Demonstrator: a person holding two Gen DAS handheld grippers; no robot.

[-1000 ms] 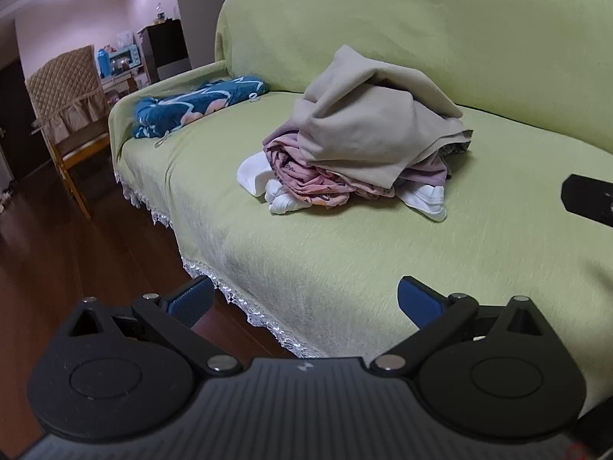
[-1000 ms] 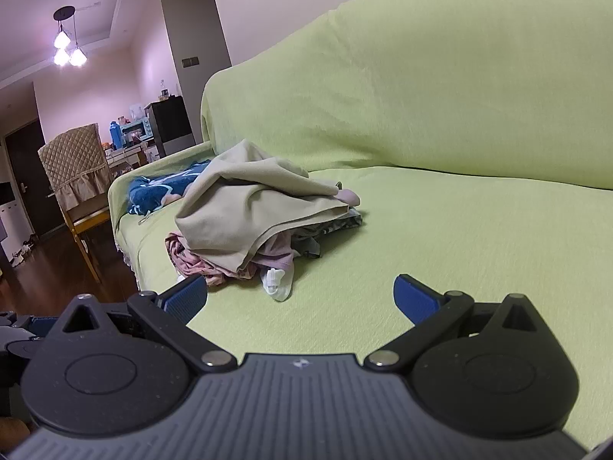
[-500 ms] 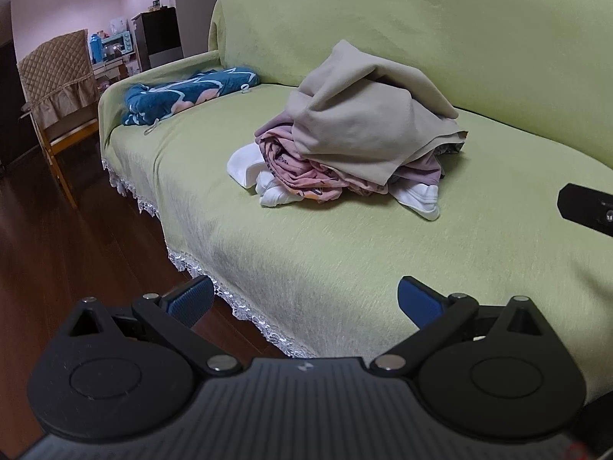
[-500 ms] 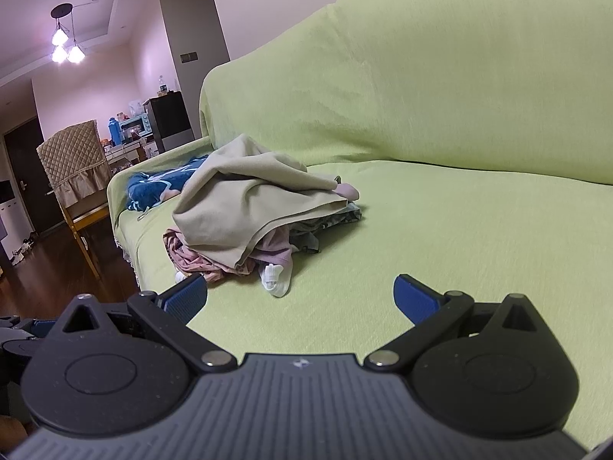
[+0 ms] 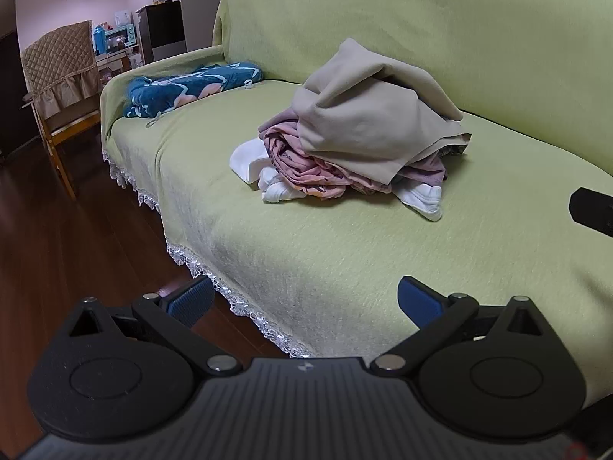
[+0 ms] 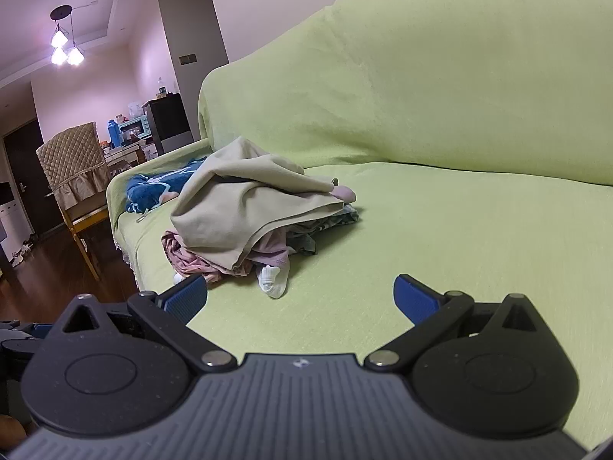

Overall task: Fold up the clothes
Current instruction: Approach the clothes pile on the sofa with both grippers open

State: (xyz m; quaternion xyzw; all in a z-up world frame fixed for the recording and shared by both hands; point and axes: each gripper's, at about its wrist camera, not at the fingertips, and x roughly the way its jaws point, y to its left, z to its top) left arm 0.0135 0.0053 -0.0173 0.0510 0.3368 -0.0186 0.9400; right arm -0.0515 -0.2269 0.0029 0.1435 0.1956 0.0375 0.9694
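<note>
Left wrist view: left gripper (image 5: pixel 302 299) has its jaws spread wide, holding nothing, hovering over the near front edge of the green-covered sofa (image 5: pixel 345 260). Clothes pile (image 5: pixel 356 142) sits mid-seat, well apart from both tools: beige garment (image 5: pixel 367 122) on top, pink garment (image 5: pixel 306 168) under it, white socks (image 5: pixel 421 197) poking out at the near edge. Blue floral blanket (image 5: pixel 191 86) lies at the far left end, by the armrest.

Right gripper (image 6: pixel 300 295) is also gaping and empty, over bare seat right of the pile.

Versus a second ago: the pile sits slightly further right in the left view and a bit larger in the right one, so both tools have crept in and reframed. Nothing on the sofa has moved. Judgement: approach phase only, no fold started; first grab is likely the beige top layer.
</note>
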